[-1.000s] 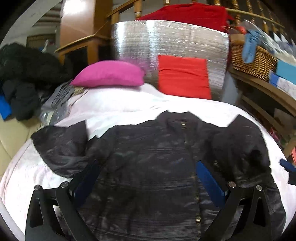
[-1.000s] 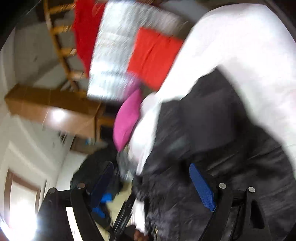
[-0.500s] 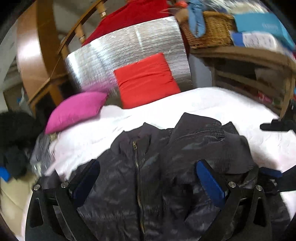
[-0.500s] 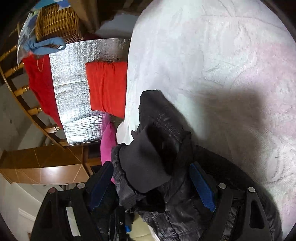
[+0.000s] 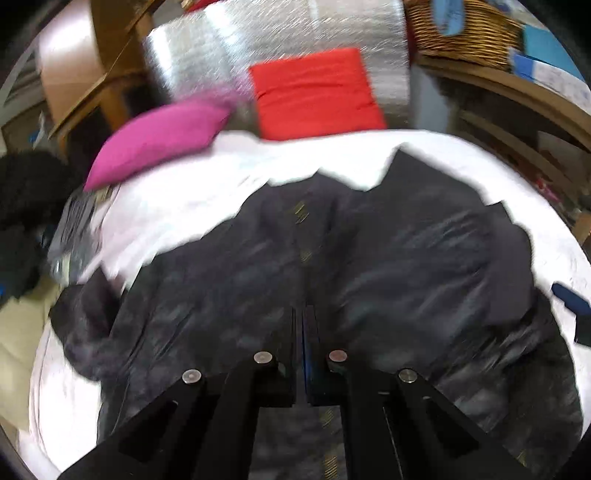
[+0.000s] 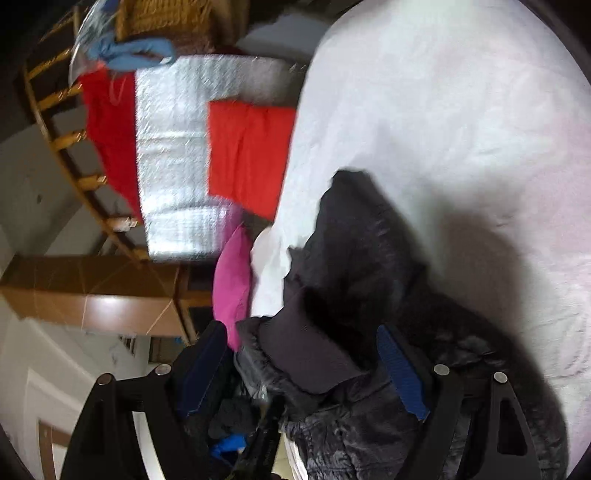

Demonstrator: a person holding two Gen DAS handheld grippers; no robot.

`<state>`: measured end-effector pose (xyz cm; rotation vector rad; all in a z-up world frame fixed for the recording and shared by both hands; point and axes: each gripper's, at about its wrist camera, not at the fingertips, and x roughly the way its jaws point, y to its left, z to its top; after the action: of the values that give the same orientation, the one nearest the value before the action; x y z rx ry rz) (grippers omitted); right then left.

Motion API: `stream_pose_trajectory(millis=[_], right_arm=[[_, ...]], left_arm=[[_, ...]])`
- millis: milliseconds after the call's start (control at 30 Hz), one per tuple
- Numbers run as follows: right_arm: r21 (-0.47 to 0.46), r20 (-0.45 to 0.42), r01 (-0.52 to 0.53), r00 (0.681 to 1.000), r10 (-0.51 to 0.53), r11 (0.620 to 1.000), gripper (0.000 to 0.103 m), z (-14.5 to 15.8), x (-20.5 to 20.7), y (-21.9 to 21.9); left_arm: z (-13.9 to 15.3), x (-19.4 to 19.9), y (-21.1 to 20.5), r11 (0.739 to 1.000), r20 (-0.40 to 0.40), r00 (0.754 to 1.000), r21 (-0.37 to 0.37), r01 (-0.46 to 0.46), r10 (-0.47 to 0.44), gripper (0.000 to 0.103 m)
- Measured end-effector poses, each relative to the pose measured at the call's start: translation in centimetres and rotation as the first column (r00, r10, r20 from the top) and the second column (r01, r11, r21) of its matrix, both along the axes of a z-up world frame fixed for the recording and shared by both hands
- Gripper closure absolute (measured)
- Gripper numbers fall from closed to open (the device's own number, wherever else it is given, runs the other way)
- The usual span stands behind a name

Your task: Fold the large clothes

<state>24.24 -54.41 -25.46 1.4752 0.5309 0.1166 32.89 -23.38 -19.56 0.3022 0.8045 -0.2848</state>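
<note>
A black puffer jacket (image 5: pixel 369 258) lies front up on the white bed (image 5: pixel 314 158), zip running down its middle. My left gripper (image 5: pixel 303 314) is shut just above the zip line near the hem. No fabric shows between its pads, and the frame is blurred. In the right wrist view the jacket's sleeve (image 6: pixel 351 258) is folded over the body, with its dark cuff (image 6: pixel 306 354) lying between the wide-apart fingers of my open right gripper (image 6: pixel 301 328). One blue pad (image 5: pixel 569 299) of that gripper shows at the jacket's right edge.
A pink pillow (image 5: pixel 159 136), a red cushion (image 5: pixel 314 92) and a silver foil panel (image 5: pixel 277 40) stand at the head of the bed. A wicker basket (image 5: pixel 461 29) sits on wooden shelves at the right. Dark clothes (image 5: pixel 22 192) are piled at the left.
My left gripper's jaws went from wide apart to shut and it swung over the jacket's zip. The right gripper rolled and sank slightly, with the sleeve cuff still between its fingers.
</note>
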Motion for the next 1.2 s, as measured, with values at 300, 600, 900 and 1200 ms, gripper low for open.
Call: stream_pose_trajectory(millis=[300, 600, 900, 1200], right_arm=[[-0.027, -0.042, -0.021, 0.999, 0.02, 0.999, 0.018, -0.8, 2.0, 2.0], [0.092, 0.231, -0.146, 0.965, 0.122, 0.985, 0.017, 0.4, 4.1, 2.5], [-0.008, 0.242, -0.257, 0.937, 0.252, 0.966, 0.017, 2.1, 5.8, 4.5], [-0.127, -0.109, -0.036, 0.994, 0.022, 0.991, 0.032, 0.2, 4.5, 0.6]], left_arm=[[-0.3, -1.2, 5.8, 0.997, -0.09, 0.994, -0.045, -0.07, 0.066, 0.056], [3.0, -3.6, -0.7, 0.994, 0.151, 0.984, 0.064, 0.091, -0.099, 0.017], [-0.2, -3.0, -3.5, 0.983, 0.117, 0.978, 0.068, 0.168, -0.175, 0.016], [-3.8, -0.3, -8.2, 0.955, 0.027, 0.971, 0.188, 0.23, -0.239, 0.035]])
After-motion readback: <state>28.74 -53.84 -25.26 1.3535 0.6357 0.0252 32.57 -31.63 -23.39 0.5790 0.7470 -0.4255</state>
